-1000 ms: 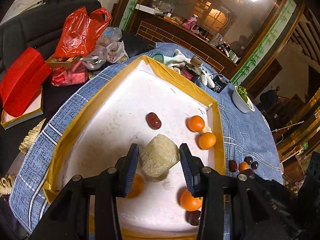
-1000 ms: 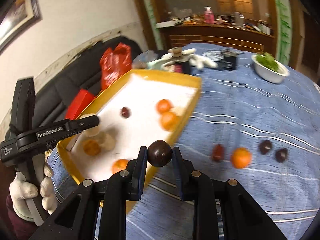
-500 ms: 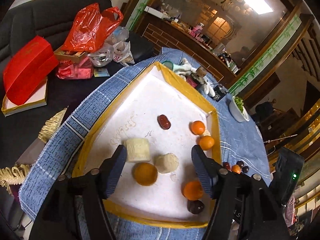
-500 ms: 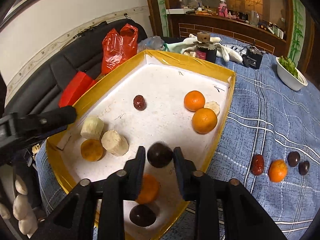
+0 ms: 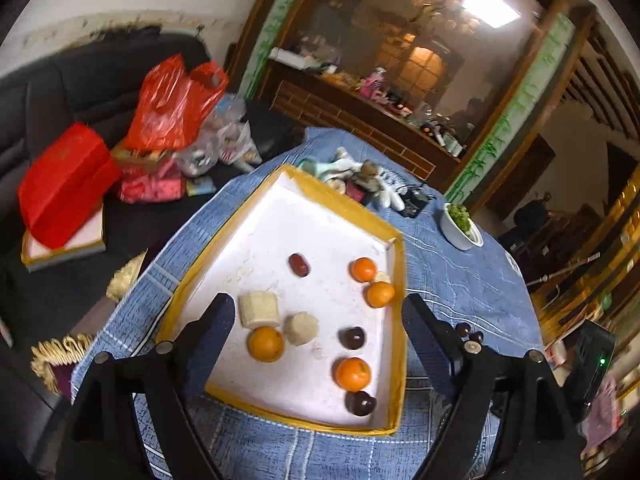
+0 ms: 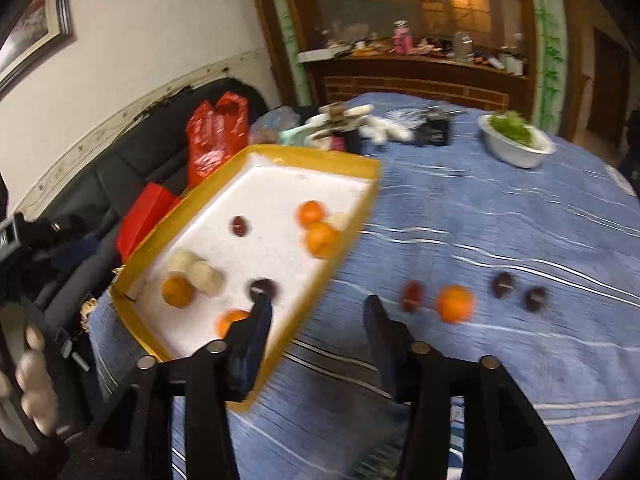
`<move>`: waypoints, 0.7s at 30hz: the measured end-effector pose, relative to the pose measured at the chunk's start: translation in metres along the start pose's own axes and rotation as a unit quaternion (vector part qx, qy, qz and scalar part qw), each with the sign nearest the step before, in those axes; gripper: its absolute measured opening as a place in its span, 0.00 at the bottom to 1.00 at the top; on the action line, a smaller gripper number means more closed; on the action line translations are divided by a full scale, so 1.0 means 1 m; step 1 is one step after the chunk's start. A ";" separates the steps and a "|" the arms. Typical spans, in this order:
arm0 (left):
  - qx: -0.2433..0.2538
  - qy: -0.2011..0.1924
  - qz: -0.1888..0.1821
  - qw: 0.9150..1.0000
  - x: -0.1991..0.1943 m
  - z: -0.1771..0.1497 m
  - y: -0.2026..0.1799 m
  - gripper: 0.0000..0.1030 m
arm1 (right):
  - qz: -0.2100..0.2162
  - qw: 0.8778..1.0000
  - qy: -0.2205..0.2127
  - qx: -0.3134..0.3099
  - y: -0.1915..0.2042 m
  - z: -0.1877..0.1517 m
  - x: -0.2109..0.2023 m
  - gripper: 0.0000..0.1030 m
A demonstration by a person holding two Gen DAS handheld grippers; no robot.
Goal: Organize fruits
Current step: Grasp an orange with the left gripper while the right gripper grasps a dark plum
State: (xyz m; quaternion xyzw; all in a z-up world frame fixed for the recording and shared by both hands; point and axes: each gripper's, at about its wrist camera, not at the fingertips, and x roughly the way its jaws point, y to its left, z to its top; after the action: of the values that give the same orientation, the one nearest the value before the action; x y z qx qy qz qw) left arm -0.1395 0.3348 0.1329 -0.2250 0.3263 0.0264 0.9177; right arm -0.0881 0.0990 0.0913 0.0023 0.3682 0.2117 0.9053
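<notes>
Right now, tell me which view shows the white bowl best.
The right wrist view: the bowl stands fairly large there, whole rim and the greens inside visible, though somewhat motion-blurred. The left wrist view shows the same bowl smaller, beyond the tray's far corner, sharper but with less detail.

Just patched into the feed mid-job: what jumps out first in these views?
The yellow-rimmed white tray on the blue tablecloth, holding oranges, dark round fruits and pale chunks. Right of it, loose on the cloth, lie one orange and three dark fruits. Both the left gripper and the right gripper stand open and empty.
</notes>
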 end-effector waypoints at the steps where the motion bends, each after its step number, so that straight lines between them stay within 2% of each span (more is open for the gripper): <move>1: 0.007 -0.002 -0.007 1.000 -0.003 0.000 -0.004 0.82 | -0.010 1.000 -0.004 0.006 -0.010 -0.004 -0.008 0.60; 5: 0.046 0.004 -0.041 0.998 -0.004 -0.007 -0.037 0.82 | -0.049 0.997 -0.012 0.056 -0.068 -0.017 -0.032 0.59; 9: 0.072 0.027 -0.045 0.996 0.007 -0.019 -0.061 0.82 | -0.066 0.990 -0.014 0.124 -0.124 -0.029 -0.047 0.59; 14: 0.094 0.055 -0.046 0.993 0.024 -0.032 -0.086 0.82 | -0.069 0.988 -0.013 0.140 -0.149 -0.030 -0.043 0.59; 21: 0.143 0.079 -0.044 0.986 0.052 -0.049 -0.124 0.82 | -0.076 0.988 0.010 0.133 -0.167 -0.016 0.003 0.59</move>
State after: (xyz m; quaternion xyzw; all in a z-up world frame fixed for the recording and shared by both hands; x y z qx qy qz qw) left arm -0.1034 0.1972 0.1164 -0.1067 0.3879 -0.0783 0.9122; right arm -0.0334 -0.0544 0.0507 0.0925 0.4008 0.0916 0.9069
